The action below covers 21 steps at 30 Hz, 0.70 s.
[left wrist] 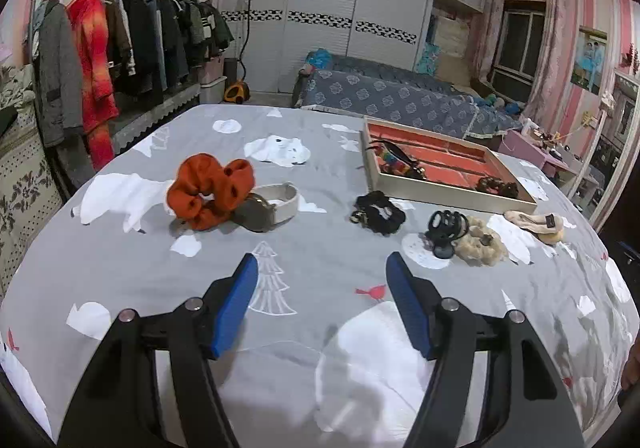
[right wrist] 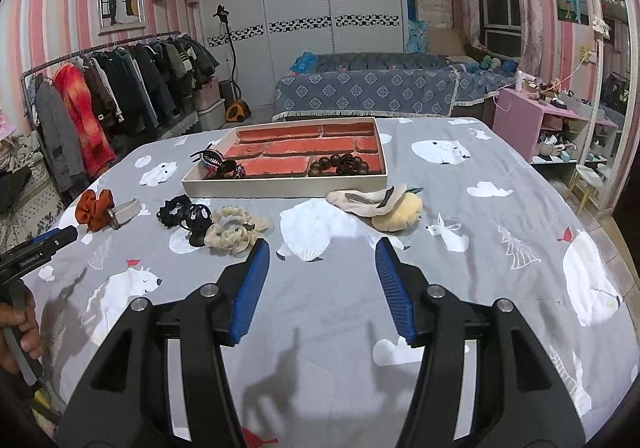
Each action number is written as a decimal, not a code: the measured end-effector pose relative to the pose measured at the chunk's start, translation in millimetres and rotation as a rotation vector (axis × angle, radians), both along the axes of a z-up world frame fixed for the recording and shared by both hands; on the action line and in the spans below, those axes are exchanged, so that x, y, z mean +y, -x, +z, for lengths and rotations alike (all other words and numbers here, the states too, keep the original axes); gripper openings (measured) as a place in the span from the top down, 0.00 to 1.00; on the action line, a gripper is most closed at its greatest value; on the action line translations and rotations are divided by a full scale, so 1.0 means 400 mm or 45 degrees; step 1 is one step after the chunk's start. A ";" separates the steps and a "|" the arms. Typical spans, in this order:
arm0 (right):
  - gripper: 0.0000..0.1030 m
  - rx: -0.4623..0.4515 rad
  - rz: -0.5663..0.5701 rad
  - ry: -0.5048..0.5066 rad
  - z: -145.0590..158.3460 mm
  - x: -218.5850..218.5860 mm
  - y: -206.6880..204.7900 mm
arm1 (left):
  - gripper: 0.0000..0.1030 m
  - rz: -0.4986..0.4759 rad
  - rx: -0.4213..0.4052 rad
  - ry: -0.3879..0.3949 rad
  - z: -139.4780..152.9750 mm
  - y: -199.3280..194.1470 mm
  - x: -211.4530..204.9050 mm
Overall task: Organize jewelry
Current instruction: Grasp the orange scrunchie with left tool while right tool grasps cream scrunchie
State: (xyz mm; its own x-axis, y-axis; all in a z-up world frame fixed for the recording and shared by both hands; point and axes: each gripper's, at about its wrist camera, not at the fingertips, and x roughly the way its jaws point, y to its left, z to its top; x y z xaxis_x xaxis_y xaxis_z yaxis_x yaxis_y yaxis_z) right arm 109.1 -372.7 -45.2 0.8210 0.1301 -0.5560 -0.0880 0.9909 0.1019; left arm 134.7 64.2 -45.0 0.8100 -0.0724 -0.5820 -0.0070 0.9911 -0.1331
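Note:
A red-lined jewelry tray (left wrist: 456, 198) (right wrist: 280, 186) lies on the grey bedspread with a hair claw and wooden bead bracelets in it. In front of it lie an orange scrunchie (left wrist: 210, 192) (right wrist: 95, 208), a watch with a white strap (left wrist: 266, 204), a black scrunchie (left wrist: 378, 212), a black claw clip (left wrist: 446, 228) (right wrist: 192, 218), a beige scrunchie (left wrist: 480, 242) (right wrist: 232, 230) and a beige plush clip (right wrist: 384, 208). My left gripper (left wrist: 322, 268) hovers open short of the watch. My right gripper (right wrist: 322, 252) hangs open near the beige scrunchie, nothing between its fingers.
A clothes rack (left wrist: 120, 44) stands at the left, a blue-covered bed (right wrist: 380, 88) behind, a pink shelf (right wrist: 540, 124) at the right. The person's hand (right wrist: 20, 328) holds the left gripper at the left edge of the right wrist view.

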 end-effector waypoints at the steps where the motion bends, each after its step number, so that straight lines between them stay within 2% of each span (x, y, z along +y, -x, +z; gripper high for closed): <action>1: 0.46 -0.002 -0.002 0.005 0.002 0.002 -0.001 | 0.36 0.011 -0.002 0.001 -0.001 0.000 0.009; 10: 0.46 0.013 -0.010 0.022 -0.001 0.047 -0.034 | 0.36 0.062 -0.019 -0.016 0.002 -0.032 0.099; 21: 0.46 0.084 -0.027 0.056 -0.040 0.182 -0.147 | 0.36 0.134 -0.013 -0.065 -0.015 -0.128 0.272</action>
